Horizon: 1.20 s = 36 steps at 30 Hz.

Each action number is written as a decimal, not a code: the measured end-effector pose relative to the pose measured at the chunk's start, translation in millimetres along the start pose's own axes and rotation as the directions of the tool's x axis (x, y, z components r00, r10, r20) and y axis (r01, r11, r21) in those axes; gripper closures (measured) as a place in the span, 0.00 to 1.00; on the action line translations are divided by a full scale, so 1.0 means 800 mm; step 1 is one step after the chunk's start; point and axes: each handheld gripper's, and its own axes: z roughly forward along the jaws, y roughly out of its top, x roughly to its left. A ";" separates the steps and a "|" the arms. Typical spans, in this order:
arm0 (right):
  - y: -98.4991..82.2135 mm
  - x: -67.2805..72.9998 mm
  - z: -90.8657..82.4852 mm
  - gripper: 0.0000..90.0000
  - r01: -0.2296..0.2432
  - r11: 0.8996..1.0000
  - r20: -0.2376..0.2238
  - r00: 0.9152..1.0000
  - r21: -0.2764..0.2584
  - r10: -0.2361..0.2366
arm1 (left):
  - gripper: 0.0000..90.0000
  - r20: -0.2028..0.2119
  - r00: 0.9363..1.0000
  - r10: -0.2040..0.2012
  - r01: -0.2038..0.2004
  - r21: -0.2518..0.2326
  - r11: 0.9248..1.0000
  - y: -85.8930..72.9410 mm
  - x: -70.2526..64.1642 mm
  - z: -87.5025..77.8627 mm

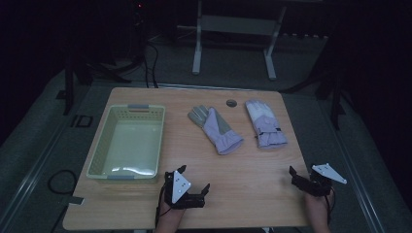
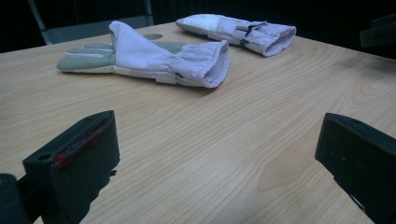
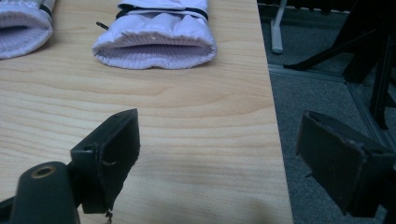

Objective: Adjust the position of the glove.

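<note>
Two pale lilac gloves lie on the wooden table (image 1: 243, 174). The left glove (image 1: 216, 128) is palm up with a grey palm, cuff toward me; it also lies ahead of the jaws as the nearer glove (image 2: 154, 58). The right glove (image 1: 265, 124) lies near the table's right side, shown farther off as the second glove (image 2: 238, 28), and its open cuff (image 3: 154, 44) faces the right gripper. My left gripper (image 1: 194, 177) (image 2: 219, 158) rests open near the front edge, nothing between its jaws. My right gripper (image 1: 303, 174) (image 3: 224, 158) stands open at the front right corner, also holding nothing.
A pale green slotted basket (image 1: 99, 145) sits empty on the table's left half. A small dark round disc (image 1: 231, 102) lies near the far edge between the gloves. The table's right edge (image 3: 275, 140) runs between the right gripper's jaws, grey floor beyond. A white metal stand (image 1: 233, 26) stands behind the table.
</note>
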 end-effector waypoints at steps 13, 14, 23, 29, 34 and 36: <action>0.007 0.005 -0.003 0.15 -0.002 0.998 -0.067 0.998 0.069 0.007 | 0.00 0.008 1.000 0.002 -0.002 0.006 1.000 0.000 0.000 0.001; 0.009 0.006 -0.003 0.15 0.010 0.997 -0.068 0.998 0.075 -0.005 | 0.00 0.009 1.000 0.004 -0.004 0.007 1.000 0.000 0.000 0.001; 0.033 0.020 -0.012 0.14 0.054 0.993 -0.116 0.992 0.102 -0.042 | 0.00 0.015 1.000 0.006 -0.006 0.005 1.000 0.000 0.000 0.001; 0.058 0.020 -0.017 0.19 0.038 0.994 -0.141 0.990 0.102 -0.024 | 0.00 0.015 1.000 0.007 -0.007 0.005 1.000 0.000 0.000 0.001; 0.085 0.016 -0.019 0.19 -0.001 0.996 -0.171 0.985 0.085 0.016 | 0.00 0.017 1.000 0.003 -0.003 0.006 1.000 0.000 0.000 0.001; 0.096 0.017 -0.020 0.18 -0.003 0.997 -0.176 0.984 0.075 0.016 | 0.00 0.018 1.000 0.003 -0.003 0.006 1.000 0.000 0.000 0.001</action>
